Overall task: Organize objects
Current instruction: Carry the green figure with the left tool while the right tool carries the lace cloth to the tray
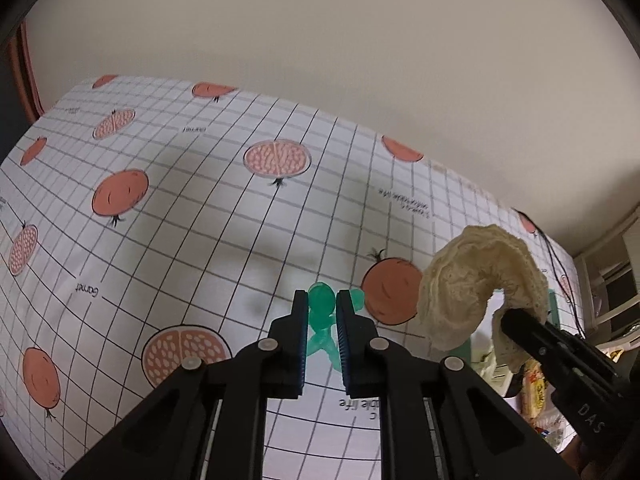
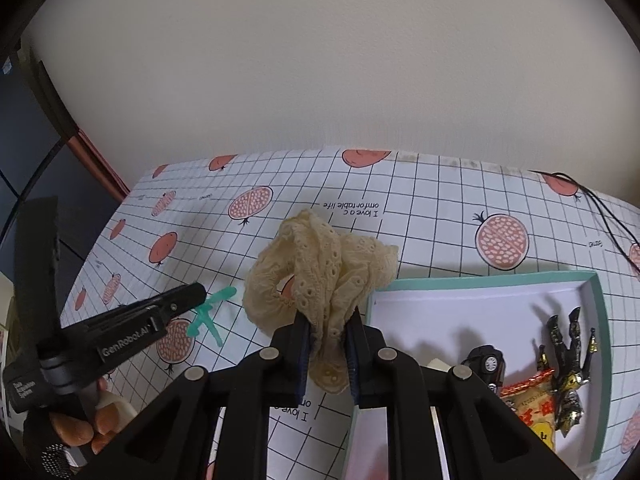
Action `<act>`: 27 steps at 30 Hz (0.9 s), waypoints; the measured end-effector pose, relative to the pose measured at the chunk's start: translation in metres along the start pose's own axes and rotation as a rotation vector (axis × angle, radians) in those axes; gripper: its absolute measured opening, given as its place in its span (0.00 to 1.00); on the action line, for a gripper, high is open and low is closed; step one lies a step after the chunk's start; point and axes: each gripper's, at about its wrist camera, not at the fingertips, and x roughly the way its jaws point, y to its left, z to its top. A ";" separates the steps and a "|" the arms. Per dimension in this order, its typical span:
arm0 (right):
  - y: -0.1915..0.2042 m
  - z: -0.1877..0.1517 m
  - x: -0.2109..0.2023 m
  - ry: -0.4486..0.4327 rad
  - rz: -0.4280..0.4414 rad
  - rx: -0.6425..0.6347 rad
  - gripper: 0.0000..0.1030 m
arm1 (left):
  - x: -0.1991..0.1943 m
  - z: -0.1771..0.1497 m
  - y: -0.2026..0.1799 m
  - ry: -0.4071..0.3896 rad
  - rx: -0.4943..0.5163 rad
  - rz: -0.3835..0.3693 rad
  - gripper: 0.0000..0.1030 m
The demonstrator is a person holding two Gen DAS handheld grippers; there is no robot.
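- While the right gripper pinches the cream lace scrunchie between its jaws, carry it over the teal tray just right of them before letting go.
- Left gripper has jaws slightly spread around the green figure; close squarely on it first.

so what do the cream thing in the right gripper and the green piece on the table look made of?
Cream scrunchie: soft fabric, likely cotton eyelet lace; punched holes, scalloped edge, matte, gathered folds, bunched in the right gripper. Green piece: probably moulded plastic, slightly translucent and smooth; thin limbs hold shape. The left gripper straddles it.
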 end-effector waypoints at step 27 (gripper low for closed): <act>-0.107 -0.007 -0.057 -0.043 -0.097 0.144 0.16 | -0.005 -0.025 -0.145 0.034 0.208 -0.193 0.14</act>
